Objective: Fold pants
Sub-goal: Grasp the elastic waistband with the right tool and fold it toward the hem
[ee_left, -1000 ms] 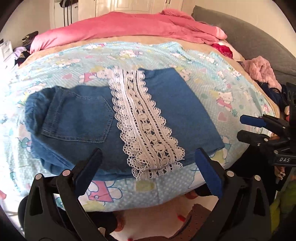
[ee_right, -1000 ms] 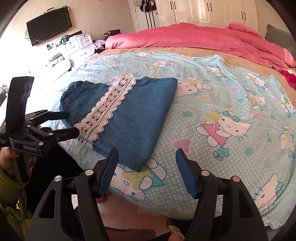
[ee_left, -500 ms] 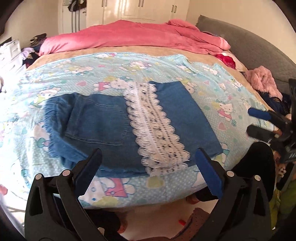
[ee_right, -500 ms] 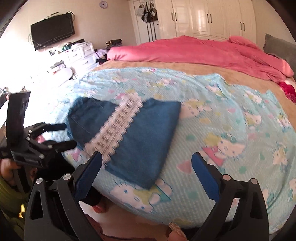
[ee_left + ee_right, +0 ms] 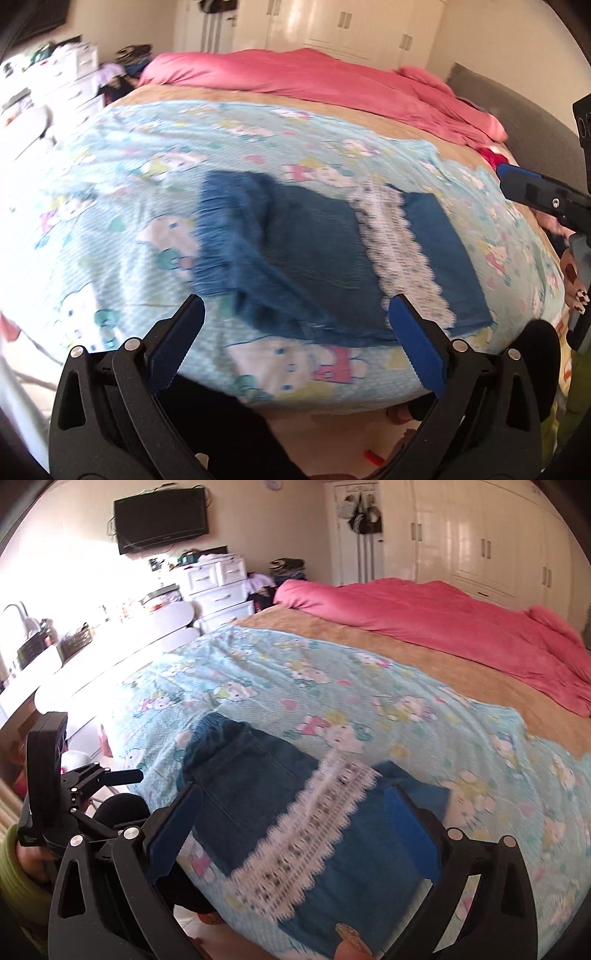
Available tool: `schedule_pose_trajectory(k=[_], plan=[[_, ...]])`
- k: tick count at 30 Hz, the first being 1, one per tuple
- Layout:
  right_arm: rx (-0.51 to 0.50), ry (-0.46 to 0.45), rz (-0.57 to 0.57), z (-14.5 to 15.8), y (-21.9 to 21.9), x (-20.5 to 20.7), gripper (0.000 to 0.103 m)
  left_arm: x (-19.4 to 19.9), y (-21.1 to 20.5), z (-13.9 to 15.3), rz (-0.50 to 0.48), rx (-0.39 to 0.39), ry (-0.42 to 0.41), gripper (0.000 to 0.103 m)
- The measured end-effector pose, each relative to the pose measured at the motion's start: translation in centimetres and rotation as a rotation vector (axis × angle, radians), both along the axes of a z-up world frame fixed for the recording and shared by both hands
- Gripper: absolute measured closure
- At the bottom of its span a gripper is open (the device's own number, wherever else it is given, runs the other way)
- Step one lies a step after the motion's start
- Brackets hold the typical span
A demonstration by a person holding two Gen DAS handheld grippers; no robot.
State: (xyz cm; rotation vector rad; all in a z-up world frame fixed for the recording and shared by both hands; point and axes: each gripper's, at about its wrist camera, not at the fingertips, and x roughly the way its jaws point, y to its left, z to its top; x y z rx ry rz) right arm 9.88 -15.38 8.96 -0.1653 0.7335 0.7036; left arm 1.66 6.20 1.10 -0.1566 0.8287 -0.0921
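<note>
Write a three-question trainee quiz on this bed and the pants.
1. True or false: the pants lie folded on the cartoon-print sheet.
2. What runs across the pants? A) a white lace band B) a red belt C) a yellow zip
3. Fill in: the bunched blanket at the far end of the bed is ____.

Key: 1 true; 2 A, the lace band; 3 pink.
</note>
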Motion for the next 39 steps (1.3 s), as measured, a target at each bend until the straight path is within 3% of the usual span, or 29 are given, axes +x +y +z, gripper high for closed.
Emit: schedule_pose_trajectory(k=[5, 10, 16, 20, 25, 27, 33, 35, 37, 39], plan=[[-0.041, 0.059, 0.092, -1.4, 5.2, 2.6, 0.005, 0.4, 3.5, -1.4, 0.085, -0.039, 0.034, 0.009], [-0.081, 0.109, 0.167, -2.8, 9.5, 4.7, 0.005, 0.7, 5.3, -2.5, 0.108, -0.107, 0.055, 0.009], [-0.114, 0.195, 0.242, -4.6, 13.7, 8.0, 0.005, 1.7, 4.8, -3.5, 0.077, -0.134, 0.08, 0.009], [-0.133, 0.237, 0.294, -5.5, 16.1, 9.3, 0.005, 2.7, 4.3, -4.3, 0.045, -0.208, 0.098, 0.009], [-0.185, 0.304, 0.353, -7.5, 19.2, 10.4, 0.005, 4.0, 3.5, -5.2, 0.034, -0.245, 0.115, 0.01], [-0.205, 0.333, 0.357, -8.4, 20.1, 10.8, 0.005, 4.5, 3.5, -5.6, 0.044, -0.266, 0.115, 0.023], [-0.245, 0.395, 0.349, -10.5, 21.6, 11.5, 0.006, 4.2, 4.3, -6.2, 0.075, -0.298, 0.107, 0.037], [-0.251, 0.394, 0.371, -10.8, 22.1, 11.3, 0.016, 4.2, 4.4, -6.3, 0.073, -0.306, 0.108, 0.037], [-0.245, 0.403, 0.394, -11.1, 22.4, 11.0, 0.04, 4.1, 4.4, -6.3, 0.072, -0.31, 0.109, 0.037], [-0.248, 0.386, 0.399, -11.2, 22.4, 10.8, 0.05, 4.1, 4.5, -6.4, 0.069, -0.313, 0.107, 0.033]])
